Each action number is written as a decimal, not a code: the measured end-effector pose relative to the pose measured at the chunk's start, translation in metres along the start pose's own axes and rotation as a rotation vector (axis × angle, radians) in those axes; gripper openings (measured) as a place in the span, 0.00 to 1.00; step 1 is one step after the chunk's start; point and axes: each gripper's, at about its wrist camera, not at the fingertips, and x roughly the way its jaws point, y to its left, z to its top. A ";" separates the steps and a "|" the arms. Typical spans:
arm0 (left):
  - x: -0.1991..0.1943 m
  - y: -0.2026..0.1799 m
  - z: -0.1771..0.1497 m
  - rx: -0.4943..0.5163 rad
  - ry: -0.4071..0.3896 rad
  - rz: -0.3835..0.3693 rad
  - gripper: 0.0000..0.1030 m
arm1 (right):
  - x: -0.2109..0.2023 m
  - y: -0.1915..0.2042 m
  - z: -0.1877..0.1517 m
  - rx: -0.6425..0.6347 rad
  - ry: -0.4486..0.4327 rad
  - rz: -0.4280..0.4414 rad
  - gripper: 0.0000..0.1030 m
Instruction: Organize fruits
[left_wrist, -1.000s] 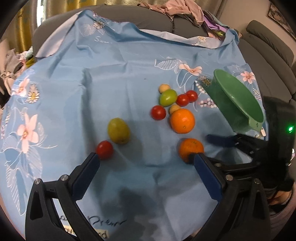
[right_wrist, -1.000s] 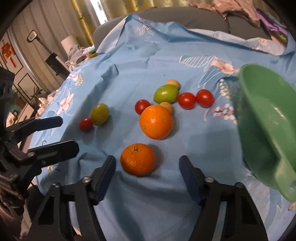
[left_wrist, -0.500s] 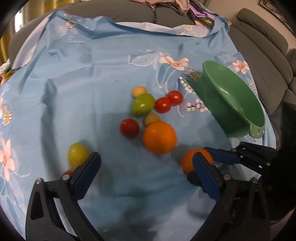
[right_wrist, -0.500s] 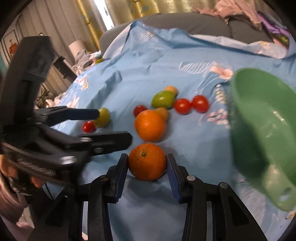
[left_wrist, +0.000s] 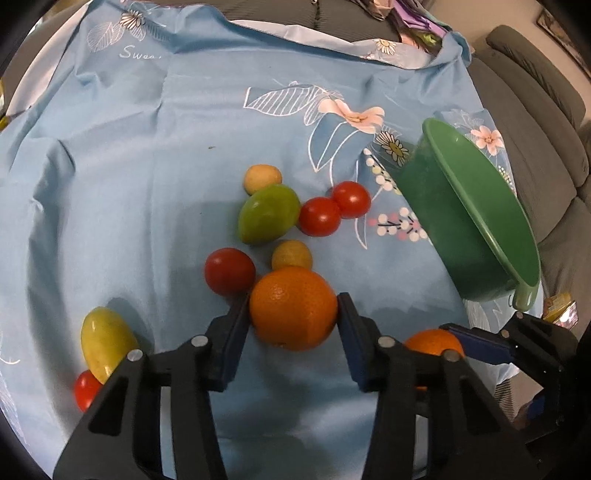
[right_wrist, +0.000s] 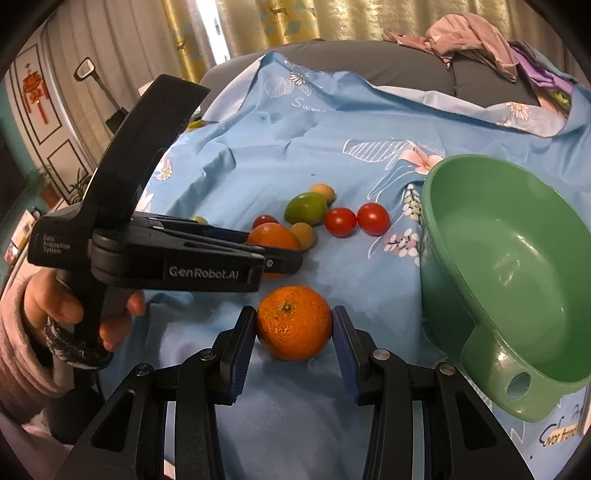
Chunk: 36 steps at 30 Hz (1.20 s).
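Two grips at once: left gripper (left_wrist: 293, 314) closing on the large round orange (left_wrist: 293, 308); right gripper (right_wrist: 294, 328) clamps the smaller dimpled orange (right_wrist: 294, 328); lift both straight, toward the green plastic bowl (right_wrist: 491, 354).

Bare blue cloth (left_wrist: 122, 192) lies open at left — right, the green bowl (right_wrist: 509, 258) blocks passage.

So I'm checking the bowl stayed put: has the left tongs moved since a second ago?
Yes. The left tongs moved toward the green bowl, now closing around the large orange.
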 end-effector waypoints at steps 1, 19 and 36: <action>-0.001 0.001 -0.001 0.002 -0.001 0.001 0.45 | -0.001 0.000 0.000 0.001 -0.001 0.001 0.42; -0.063 -0.047 0.011 0.133 -0.135 -0.051 0.45 | -0.055 -0.017 0.018 0.073 -0.205 -0.039 0.42; -0.005 -0.151 0.049 0.352 -0.062 -0.106 0.46 | -0.078 -0.101 -0.004 0.275 -0.214 -0.263 0.42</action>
